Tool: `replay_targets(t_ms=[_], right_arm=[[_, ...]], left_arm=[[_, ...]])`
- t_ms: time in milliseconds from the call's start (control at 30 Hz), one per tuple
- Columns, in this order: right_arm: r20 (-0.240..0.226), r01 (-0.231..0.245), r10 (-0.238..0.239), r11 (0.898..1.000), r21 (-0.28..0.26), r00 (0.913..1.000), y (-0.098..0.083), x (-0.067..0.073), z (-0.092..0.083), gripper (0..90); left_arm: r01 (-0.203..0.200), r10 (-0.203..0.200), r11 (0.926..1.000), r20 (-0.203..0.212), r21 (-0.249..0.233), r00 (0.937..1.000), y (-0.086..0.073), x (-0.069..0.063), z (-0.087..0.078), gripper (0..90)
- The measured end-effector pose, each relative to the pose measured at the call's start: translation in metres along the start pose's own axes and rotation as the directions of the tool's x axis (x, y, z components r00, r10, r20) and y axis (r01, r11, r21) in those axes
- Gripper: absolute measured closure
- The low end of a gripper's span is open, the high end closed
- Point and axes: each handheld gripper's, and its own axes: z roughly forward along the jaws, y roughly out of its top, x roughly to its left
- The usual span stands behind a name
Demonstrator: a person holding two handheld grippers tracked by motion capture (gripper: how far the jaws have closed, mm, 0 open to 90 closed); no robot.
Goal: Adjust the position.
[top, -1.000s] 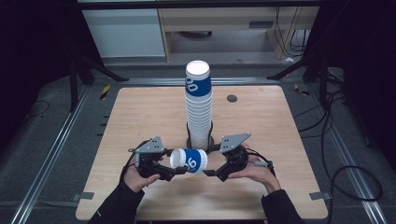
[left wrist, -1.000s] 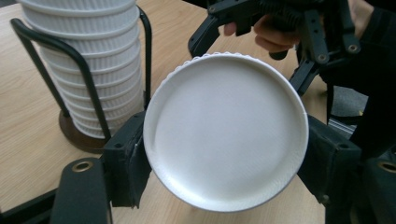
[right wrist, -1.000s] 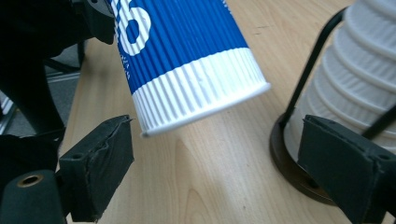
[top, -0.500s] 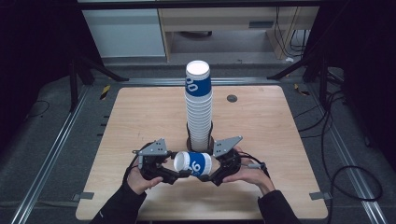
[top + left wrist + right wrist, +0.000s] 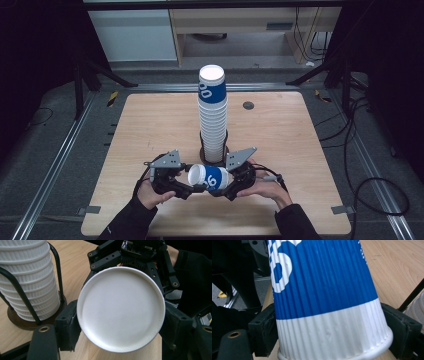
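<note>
The high view looks forward and down on the whole bench (image 5: 150,125) from above the person's side. The left gripper view sits close behind its fingers (image 5: 66,327), facing the cup (image 5: 121,308) bottom between them. The right gripper view, equally near, faces the same cup's ribbed side. All three share that cup.

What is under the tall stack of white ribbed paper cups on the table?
A round dark wooden base with black wire uprights stands under the stack of cups. The base's middle is covered by the cups.
</note>
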Motion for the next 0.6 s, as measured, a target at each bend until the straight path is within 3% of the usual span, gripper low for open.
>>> replay_targets(t_ms=[433,600], right_arm=[[0.016,0.007,-0.007,0.999,0.035,0.9998,0.0001,-0.0002,-0.0041,16.0],[0.035,0.021,-0.023,0.998,0.064,0.9991,-0.0001,0.0002,-0.0049,16.1]], left_arm=[[-0.006,0.006,1.0000,-0.019,-0.002,0.9998,0.0017,0.0007,-0.0047,20.1],[-0.006,0.006,0.9993,-0.011,0.036,0.9999,0.0005,0.0023,-0.0044,17.7]])
